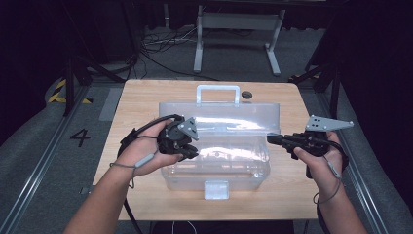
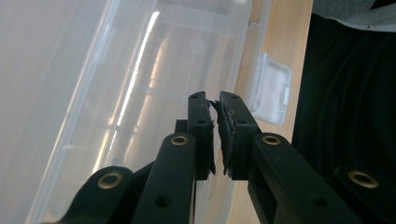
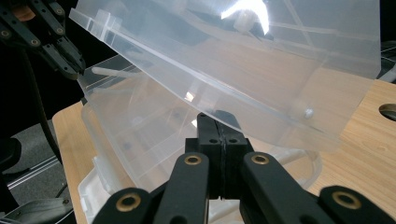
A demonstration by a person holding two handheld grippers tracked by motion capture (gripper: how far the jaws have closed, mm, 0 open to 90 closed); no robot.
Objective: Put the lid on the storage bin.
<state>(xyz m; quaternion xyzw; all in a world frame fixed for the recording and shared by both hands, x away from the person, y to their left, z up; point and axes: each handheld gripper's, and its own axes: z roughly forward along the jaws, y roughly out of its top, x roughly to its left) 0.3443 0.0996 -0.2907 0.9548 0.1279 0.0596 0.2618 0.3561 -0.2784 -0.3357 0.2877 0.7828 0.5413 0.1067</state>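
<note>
Centrally on the pale wooden worktop (image 1: 141, 97) one clear plastic storage box (image 1: 216, 168) is seen, its lid (image 1: 219, 117) raised, one white latch (image 1: 216, 190) at the near side. Two grippers are counted. The left gripper (image 2: 215, 135) is held over the box's left end, jaws parted by a narrow gap, nothing between them. The right gripper (image 3: 223, 156) is held level at the box's right end, jaws closed together just under the lid's edge; whether anything is pinched cannot be told. One dark hole (image 1: 246, 94) is noted beyond the lid.

Lab, floor cables (image 1: 160, 48), hazard tape (image 1: 61, 92), black drapes

High view overhead; gripper views close, sharing box (image 1: 219, 141)
</note>
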